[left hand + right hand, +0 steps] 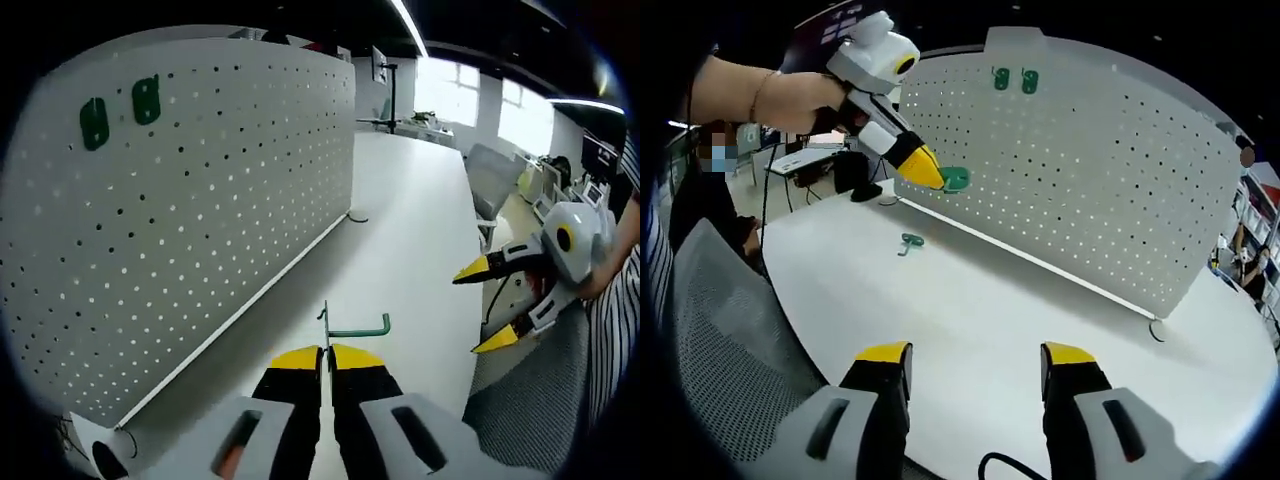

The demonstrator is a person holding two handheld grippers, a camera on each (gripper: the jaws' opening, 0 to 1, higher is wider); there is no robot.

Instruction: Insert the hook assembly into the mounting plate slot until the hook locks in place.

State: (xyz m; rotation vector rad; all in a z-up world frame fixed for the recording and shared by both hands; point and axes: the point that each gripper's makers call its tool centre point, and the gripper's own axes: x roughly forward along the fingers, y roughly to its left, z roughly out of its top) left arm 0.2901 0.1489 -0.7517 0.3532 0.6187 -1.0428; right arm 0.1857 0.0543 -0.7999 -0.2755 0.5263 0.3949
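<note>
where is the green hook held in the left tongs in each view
Left gripper view: the green hook sits at lower centre, pinched between the shut left tongs, above the white table.
Right gripper view: the same hook is at upper left, at the tip of the left tongs.
Shared landmark: the white pegboard with two green pieces near its top.

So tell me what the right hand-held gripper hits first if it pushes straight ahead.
Probably nothing soon: the open right hand-held gripper points over bare white table, toward the pegboard behind it. Depth is unclear.
</note>
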